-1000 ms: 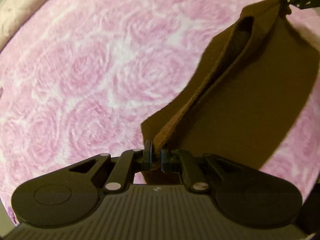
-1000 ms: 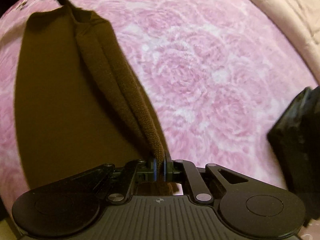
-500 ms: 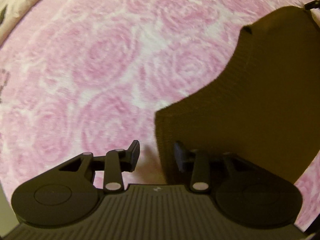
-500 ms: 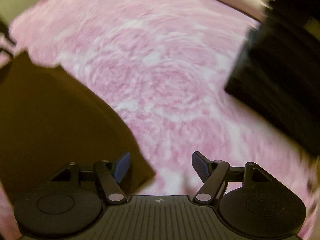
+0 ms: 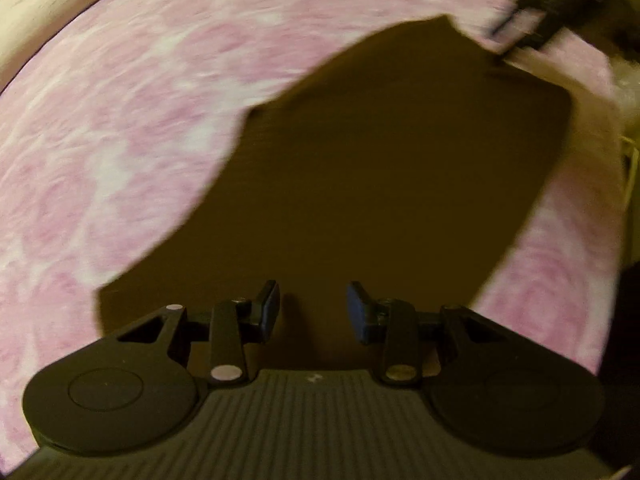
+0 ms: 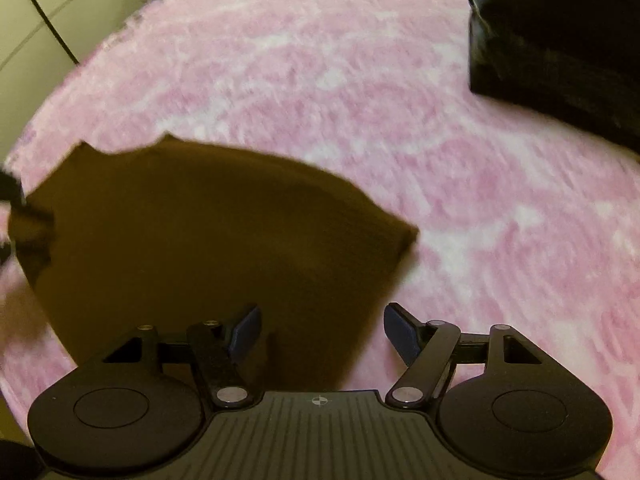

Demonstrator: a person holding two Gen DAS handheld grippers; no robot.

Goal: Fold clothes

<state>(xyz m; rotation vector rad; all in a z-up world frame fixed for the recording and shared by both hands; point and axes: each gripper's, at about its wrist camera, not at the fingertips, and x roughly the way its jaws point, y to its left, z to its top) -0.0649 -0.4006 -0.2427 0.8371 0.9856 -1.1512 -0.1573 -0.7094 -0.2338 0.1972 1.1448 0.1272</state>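
I can see 1 brown cloth lying flat. There is 1 pink fluffy blanket under it. There are 2 grippers, the left gripper and the right gripper, each with 2 fingers spread apart. There is 1 black thing too.

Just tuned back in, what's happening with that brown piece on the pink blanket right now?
A person is folding a brown garment on a pink rose-patterned blanket, with a hand-held gripper in each hand. At this moment neither is gripping: the left hand-held gripper is open above the cloth, and the right hand-held gripper is open over the garment's edge. The garment lies flat on the blanket. A black object sits at the far right; blur hides what it is.
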